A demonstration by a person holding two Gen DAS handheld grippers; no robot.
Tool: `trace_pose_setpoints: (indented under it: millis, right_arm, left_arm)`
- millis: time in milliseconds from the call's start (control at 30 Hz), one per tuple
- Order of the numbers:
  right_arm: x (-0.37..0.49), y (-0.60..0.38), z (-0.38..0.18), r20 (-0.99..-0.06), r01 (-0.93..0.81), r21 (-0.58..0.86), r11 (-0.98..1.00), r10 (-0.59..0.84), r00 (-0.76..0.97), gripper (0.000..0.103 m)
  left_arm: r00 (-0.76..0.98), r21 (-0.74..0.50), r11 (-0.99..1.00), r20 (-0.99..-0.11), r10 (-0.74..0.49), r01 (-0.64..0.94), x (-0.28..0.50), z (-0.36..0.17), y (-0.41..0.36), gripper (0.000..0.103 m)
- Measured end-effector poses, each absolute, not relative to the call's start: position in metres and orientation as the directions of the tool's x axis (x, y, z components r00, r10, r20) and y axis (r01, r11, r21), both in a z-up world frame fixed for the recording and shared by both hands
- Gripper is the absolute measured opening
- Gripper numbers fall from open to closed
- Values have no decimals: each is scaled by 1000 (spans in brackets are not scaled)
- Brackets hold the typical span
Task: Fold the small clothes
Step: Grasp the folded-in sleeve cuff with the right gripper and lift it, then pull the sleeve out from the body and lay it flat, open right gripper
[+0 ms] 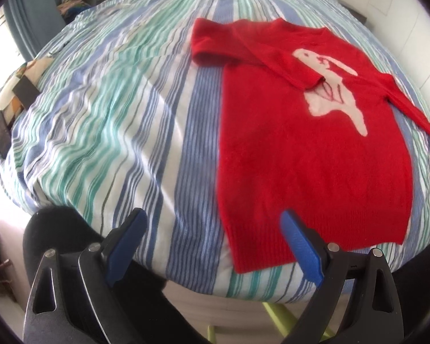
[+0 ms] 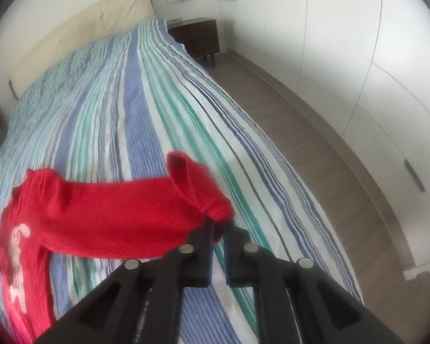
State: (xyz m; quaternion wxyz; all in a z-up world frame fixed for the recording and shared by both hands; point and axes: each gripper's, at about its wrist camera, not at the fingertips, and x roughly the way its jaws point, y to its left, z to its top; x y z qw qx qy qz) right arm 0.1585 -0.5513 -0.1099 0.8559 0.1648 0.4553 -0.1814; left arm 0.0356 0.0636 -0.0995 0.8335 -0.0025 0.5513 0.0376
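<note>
A: Where is the sweater [image 1: 309,154]?

B: Spread flat on the striped bed cover [image 1: 114,120], near the bed's near edge, red with a white animal figure on its chest. One sleeve [image 1: 243,48] is folded across the chest.

A: And the other sleeve [image 2: 123,215]?

B: The right gripper [image 2: 219,226] has its fingers pressed together, pinching the ribbed cuff [image 2: 197,189] and holding it above the cover; the view is blurred.

A: The left gripper [image 1: 212,240]?

B: Its blue fingers [image 1: 301,246] are spread wide with nothing between them, hanging over the bed edge, one just above the sweater's hem.

A: Anything else?

B: A dark nightstand [image 2: 197,37] beside the headboard [image 2: 80,34].
</note>
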Motion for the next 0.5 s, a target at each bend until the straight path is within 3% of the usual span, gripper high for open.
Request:
trace_pose_setpoints:
  millis: [300,500]
  right_arm:
    - [118,-583,-170,-851,622,364,693,-24,525,4]
    - [111,-591,-176,-832,636,433,639,11,555,4]
  left_arm:
    - [389,81,996,-917,84,-25,32,-96,54,95]
    - [359,71,996,-930,85,-52,28,-106,61,95]
